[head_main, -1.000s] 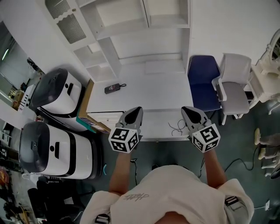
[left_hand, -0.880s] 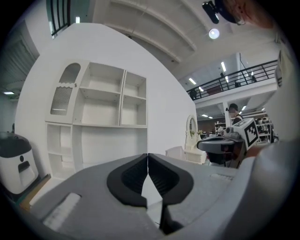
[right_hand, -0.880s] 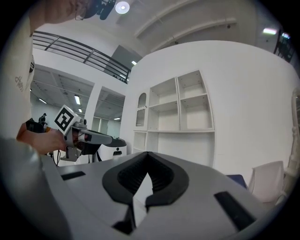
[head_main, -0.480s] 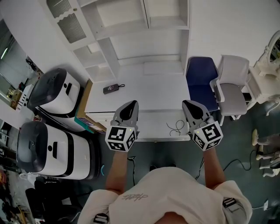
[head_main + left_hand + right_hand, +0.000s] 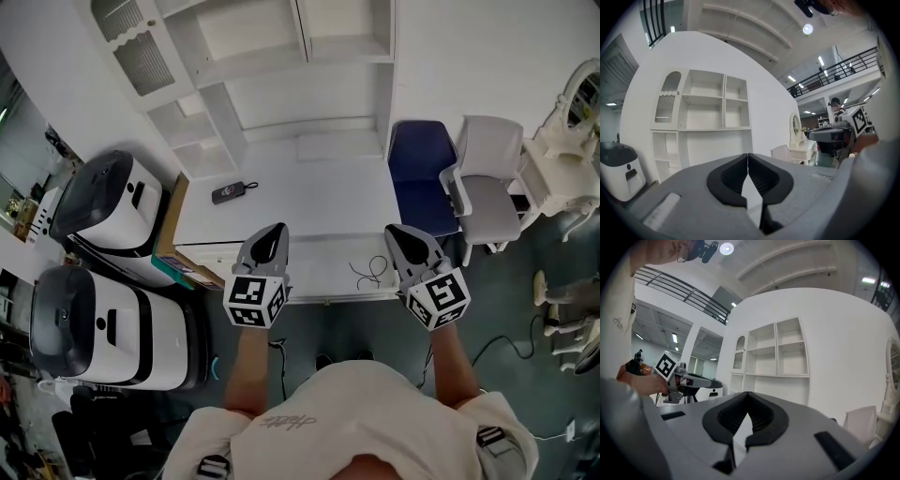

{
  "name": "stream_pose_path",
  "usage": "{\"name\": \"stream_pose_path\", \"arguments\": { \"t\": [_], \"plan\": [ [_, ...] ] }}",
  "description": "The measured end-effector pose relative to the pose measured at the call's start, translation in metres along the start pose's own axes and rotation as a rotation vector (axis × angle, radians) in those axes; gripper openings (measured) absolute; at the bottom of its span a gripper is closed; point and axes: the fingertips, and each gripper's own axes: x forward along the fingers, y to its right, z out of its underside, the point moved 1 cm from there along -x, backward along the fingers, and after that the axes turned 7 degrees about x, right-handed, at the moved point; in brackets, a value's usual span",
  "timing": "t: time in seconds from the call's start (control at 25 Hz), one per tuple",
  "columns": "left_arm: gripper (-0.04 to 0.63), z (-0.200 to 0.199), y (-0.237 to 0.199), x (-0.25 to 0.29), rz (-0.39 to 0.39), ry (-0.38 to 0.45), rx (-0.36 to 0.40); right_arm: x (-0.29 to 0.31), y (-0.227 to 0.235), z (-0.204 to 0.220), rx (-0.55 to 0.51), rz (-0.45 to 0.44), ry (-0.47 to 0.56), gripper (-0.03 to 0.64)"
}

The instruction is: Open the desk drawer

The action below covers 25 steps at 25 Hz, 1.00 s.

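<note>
The white desk (image 5: pixel 309 192) stands under a white shelf unit (image 5: pixel 281 56). Its near edge strip (image 5: pixel 319 281), where a drawer front would sit, shows no handle from above. My left gripper (image 5: pixel 265 246) hovers over the left part of that edge with its jaws closed tip to tip and nothing between them. My right gripper (image 5: pixel 403 240) hovers over the right part, also shut and empty. In the left gripper view the left gripper (image 5: pixel 748 157) points at the shelves. In the right gripper view the right gripper (image 5: pixel 747 397) does the same.
A small black device (image 5: pixel 228 192) lies on the desk's left side and a thin black cable (image 5: pixel 368 272) near its front right. A blue chair (image 5: pixel 419 178) and a grey chair (image 5: pixel 492 187) stand right of the desk. Two white-and-black machines (image 5: pixel 108 202) stand left.
Both grippers have stayed shut over the desk's near edge. The head view has shifted, so desk and chairs sit slightly further left; the left gripper has drifted a little left.
</note>
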Motion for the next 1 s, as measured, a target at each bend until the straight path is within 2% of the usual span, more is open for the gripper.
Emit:
{"name": "stream_pose_path", "arguments": {
  "t": [0.2,1.0],
  "plan": [
    [0.017,0.002,0.008,-0.001,0.017,0.000,-0.022,-0.002,-0.003,0.002,-0.002,-0.006,-0.011,-0.003],
    [0.017,0.009,0.007,-0.006,0.029,-0.023,-0.030,0.002,-0.006,0.018,0.018,-0.009,-0.044,-0.003]
  ]
}}
